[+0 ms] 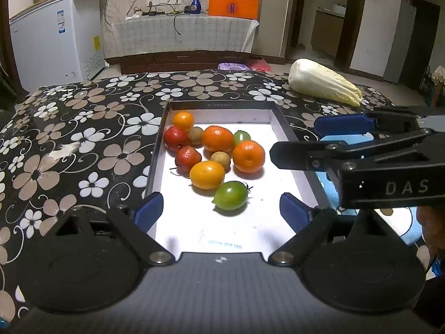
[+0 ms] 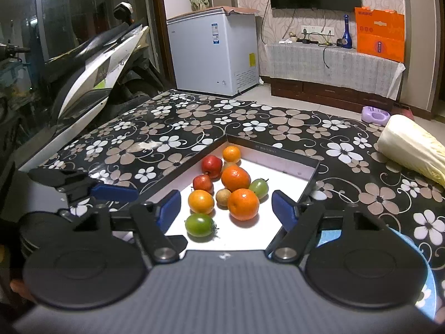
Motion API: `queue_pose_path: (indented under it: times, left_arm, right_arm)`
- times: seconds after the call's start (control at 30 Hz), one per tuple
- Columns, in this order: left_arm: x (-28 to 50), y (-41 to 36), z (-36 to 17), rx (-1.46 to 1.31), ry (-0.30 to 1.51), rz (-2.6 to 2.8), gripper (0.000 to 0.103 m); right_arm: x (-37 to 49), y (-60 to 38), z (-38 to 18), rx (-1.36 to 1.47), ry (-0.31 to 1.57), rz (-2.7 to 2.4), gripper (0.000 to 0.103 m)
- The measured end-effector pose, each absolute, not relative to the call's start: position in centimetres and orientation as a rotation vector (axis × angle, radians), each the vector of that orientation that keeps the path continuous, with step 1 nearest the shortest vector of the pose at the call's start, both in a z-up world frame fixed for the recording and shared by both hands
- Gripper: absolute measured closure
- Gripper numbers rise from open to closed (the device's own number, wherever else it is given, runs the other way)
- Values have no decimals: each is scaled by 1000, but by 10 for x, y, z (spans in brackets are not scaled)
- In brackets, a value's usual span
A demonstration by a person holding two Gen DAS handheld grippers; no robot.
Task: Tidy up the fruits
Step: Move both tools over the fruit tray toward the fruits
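A shallow black-rimmed box with a white floor (image 1: pixel 250 228) (image 2: pixel 278 164) lies on the flowered table. In it are several fruits: oranges (image 1: pixel 248 156) (image 2: pixel 243 203), red fruits (image 1: pixel 175 138) (image 2: pixel 212 166), small brown fruits (image 1: pixel 220 159) (image 2: pixel 223 197), and green tomatoes (image 1: pixel 230 195) (image 2: pixel 199 224). My left gripper (image 1: pixel 221 211) is open and empty, just short of the near green tomato. My right gripper (image 2: pixel 226 208) is open and empty over the box's near right side; it also shows in the left wrist view (image 1: pixel 303 139).
A napa cabbage (image 1: pixel 324 82) (image 2: pixel 414 150) lies on the table at the far right. A light blue plate (image 1: pixel 389 222) (image 2: pixel 328 236) sits right of the box under my right gripper. A white freezer (image 2: pixel 211 53), a scooter (image 2: pixel 91 64) and a cabinet stand beyond the table.
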State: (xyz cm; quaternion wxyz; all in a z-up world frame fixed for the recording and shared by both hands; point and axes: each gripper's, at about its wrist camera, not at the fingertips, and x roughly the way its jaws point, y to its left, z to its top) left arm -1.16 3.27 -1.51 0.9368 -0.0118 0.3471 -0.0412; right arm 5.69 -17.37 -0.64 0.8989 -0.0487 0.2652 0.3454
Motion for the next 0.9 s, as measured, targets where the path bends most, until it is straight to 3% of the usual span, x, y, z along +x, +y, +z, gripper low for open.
queue_pose_path:
  times: [0.33, 0.9]
  left_arm:
    - [-8, 30, -18, -22, 719, -101, 18]
    - [-2, 25, -24, -33, 733, -99, 22]
  right_arm:
    - [63, -181, -7, -81, 555, 680, 29]
    - [61, -175, -12, -102, 583, 713, 29]
